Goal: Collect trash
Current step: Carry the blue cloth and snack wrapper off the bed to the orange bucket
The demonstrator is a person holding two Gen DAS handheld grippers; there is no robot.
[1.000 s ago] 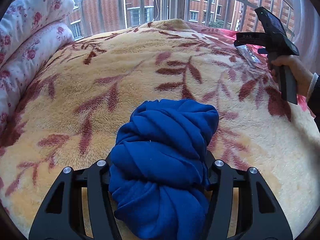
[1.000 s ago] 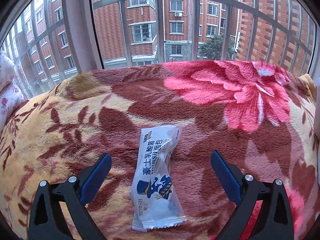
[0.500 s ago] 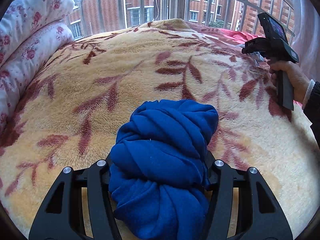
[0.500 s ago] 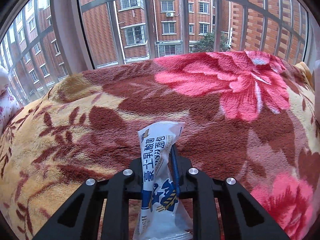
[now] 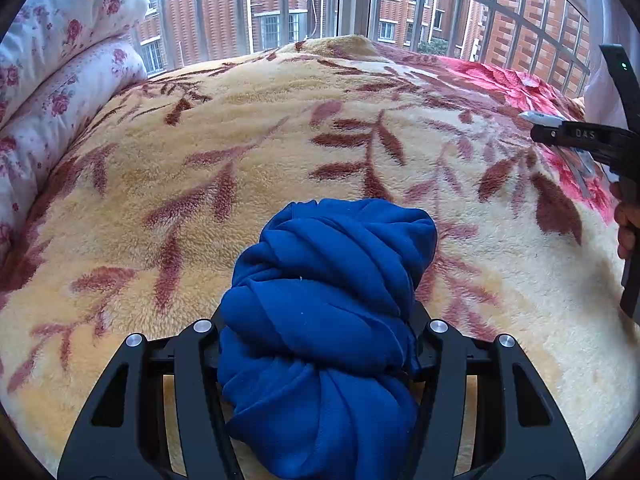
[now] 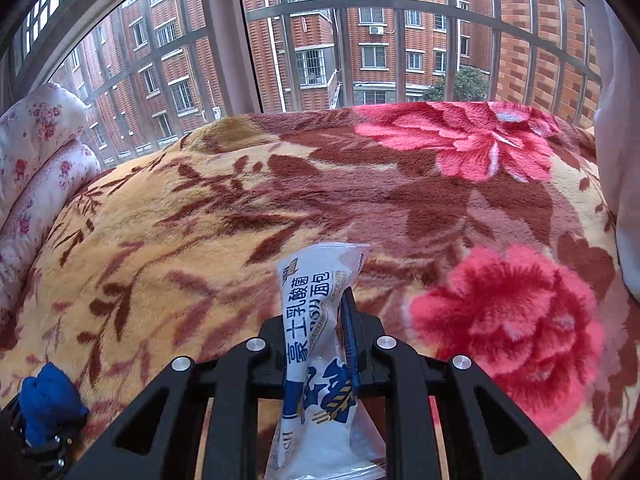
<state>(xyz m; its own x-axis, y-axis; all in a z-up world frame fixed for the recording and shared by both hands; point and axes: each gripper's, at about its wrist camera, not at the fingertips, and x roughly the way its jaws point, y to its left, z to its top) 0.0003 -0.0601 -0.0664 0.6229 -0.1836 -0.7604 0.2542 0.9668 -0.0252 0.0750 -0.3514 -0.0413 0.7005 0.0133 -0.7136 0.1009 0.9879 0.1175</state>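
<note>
We see a bed covered by a fleece blanket [image 6: 168, 248] with leaves and red flowers, running up to a barred window [image 6: 360, 40]. Our right gripper [image 6: 320, 344] is clamped tight on a white snack wrapper [image 6: 316, 320], which stands upright between its fingers, lifted above the blanket near the bed's right side. Our left gripper [image 5: 320, 344] is partly closed around a bundle of blue cloth [image 5: 324, 320], over the blanket near the front edge. Flowered pillows [image 5: 52, 72] are stacked at the left edge.
</note>
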